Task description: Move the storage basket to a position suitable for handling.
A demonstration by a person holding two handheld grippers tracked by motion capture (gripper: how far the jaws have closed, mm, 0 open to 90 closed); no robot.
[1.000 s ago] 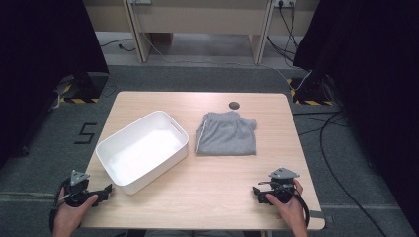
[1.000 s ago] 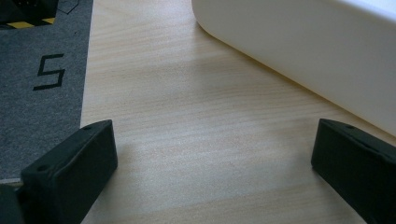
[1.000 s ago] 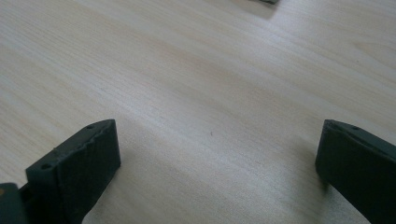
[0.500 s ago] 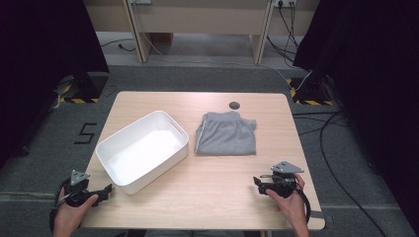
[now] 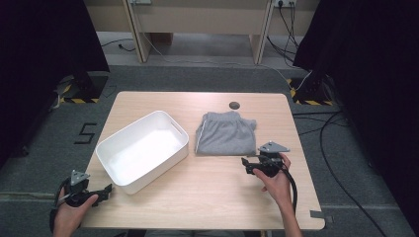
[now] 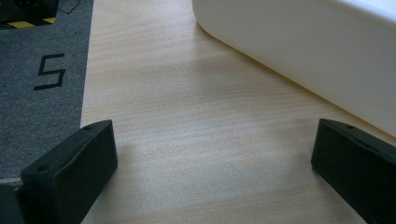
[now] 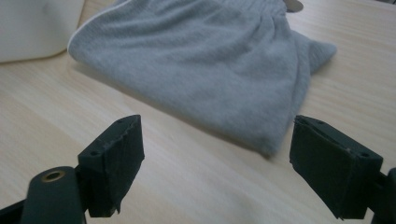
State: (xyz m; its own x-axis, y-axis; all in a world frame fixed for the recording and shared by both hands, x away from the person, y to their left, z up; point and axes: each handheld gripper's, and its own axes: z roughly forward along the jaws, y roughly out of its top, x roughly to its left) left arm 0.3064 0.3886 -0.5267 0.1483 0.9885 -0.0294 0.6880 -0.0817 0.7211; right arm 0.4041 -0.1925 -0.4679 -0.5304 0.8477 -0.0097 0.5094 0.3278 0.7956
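Folded grey shorts (image 5: 226, 133) (image 7: 210, 60) lie flat on the wooden table (image 5: 207, 197), right of a white plastic bin (image 5: 142, 148) (image 6: 299, 42). My right gripper (image 5: 245, 163) (image 7: 217, 163) stands open just off the shorts' near right corner, jaws wide apart and aimed at the fabric's edge, nothing between them. My left gripper (image 5: 105, 189) (image 6: 215, 172) is open at the table's near left edge, low over bare wood, with the bin's near wall just ahead to its right.
A small dark round disc (image 5: 234, 104) sits near the table's far edge. A grey floor mat with a "5" mark (image 5: 86, 133) (image 6: 49, 71) lies left of the table. Cables (image 5: 321, 128) run over the floor at the right.
My right gripper has moved forward and a little left, from the near right edge up to the shorts' near corner. The left gripper has stayed where it was.
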